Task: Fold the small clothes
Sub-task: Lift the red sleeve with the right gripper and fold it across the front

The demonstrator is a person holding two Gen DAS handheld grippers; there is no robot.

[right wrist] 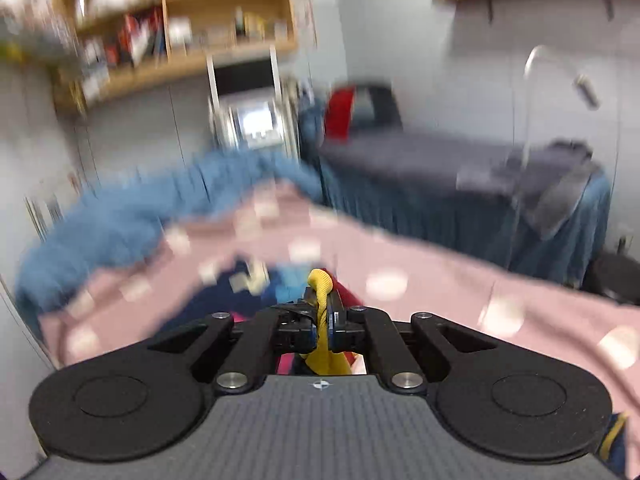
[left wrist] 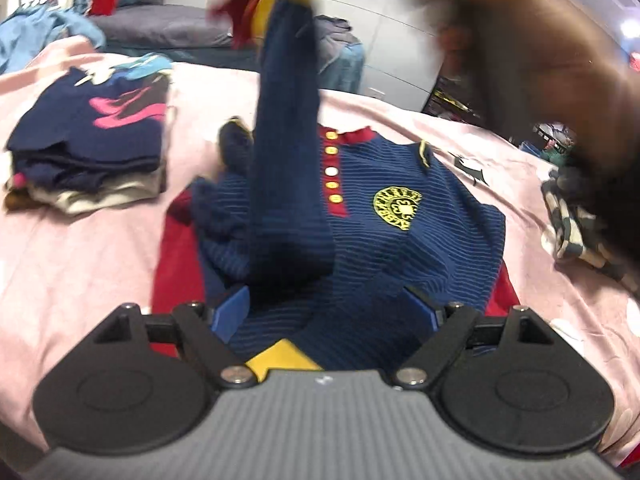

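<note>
A small navy striped garment (left wrist: 384, 216) with a red placket, yellow buttons and a yellow badge lies face up on the pink bedspread (left wrist: 80, 248). My left gripper (left wrist: 326, 312) hangs open low over its bottom part, blue pads apart, a yellow cuff (left wrist: 286, 360) just below. One navy leg or sleeve (left wrist: 286, 128) of the garment is pulled up high, its yellow cuff at the top of the left wrist view. In the right wrist view my right gripper (right wrist: 322, 330) is shut on that yellow cuff (right wrist: 320, 280), lifted above the bed.
A stack of folded clothes (left wrist: 88, 156) sits at the left of the bed. A checked cloth (left wrist: 576, 224) lies at the right edge. A blurred hand fills the upper right of the left wrist view. A blue blanket (right wrist: 132, 216), another bed (right wrist: 440, 160) and shelves (right wrist: 180, 20) lie beyond.
</note>
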